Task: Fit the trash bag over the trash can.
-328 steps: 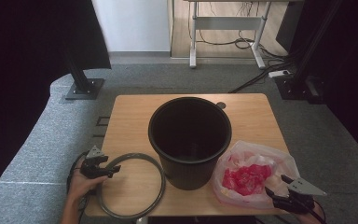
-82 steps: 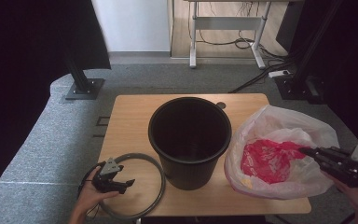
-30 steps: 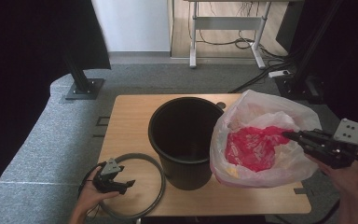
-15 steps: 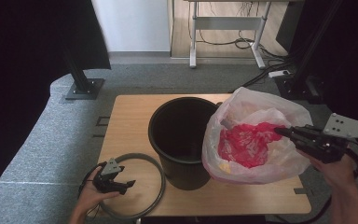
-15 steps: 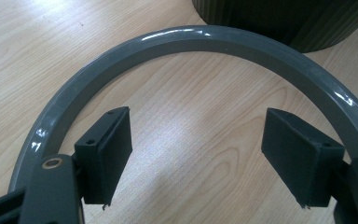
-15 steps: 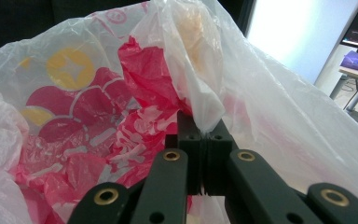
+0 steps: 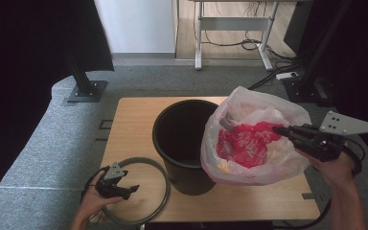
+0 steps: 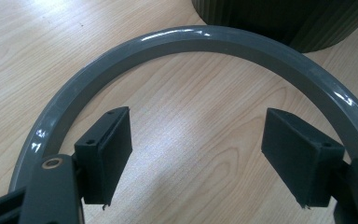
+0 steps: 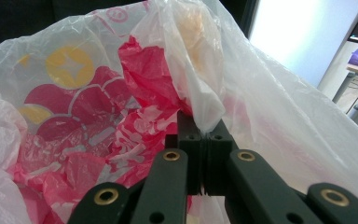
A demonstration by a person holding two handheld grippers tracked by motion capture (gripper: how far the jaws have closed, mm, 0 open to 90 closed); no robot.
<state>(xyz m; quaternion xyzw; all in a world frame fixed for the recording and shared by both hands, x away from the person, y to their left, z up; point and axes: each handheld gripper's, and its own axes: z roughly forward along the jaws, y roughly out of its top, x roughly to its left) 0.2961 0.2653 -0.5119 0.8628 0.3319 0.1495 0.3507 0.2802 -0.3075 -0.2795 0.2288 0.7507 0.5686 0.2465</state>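
At the left, our left tongs (image 7: 124, 189) rest low on the bench (image 7: 134, 124) with the jaws spread wide and nothing between them. The grey ring (image 8: 177, 44) lies flat on the wood, curving just ahead of both pads (image 8: 109, 149), and the ribbed wall of the black bin (image 7: 184, 143) stands just beyond the ring.

Across from these tongs, beyond the bin, our right tongs (image 7: 279, 130) are pinched shut on a fold of the plastic bag (image 7: 254, 143). In the right gripper view the jaws meet on the thin film near the bag's edge (image 9: 200, 100). The bag hangs ahead of the tongs, lifted against the bin's rim, with its bottom resting on the bench or nearly so.

We judge the step in hand to be bringing the bag to the bin's mouth. To do it well we should keep the pinch firm, raise the bag until it is clear of the rim, and let it settle inside without snagging.

The bag is thin, translucent white, crumpled and puffed with air, printed with red scalloped shapes and yellow star medallions.
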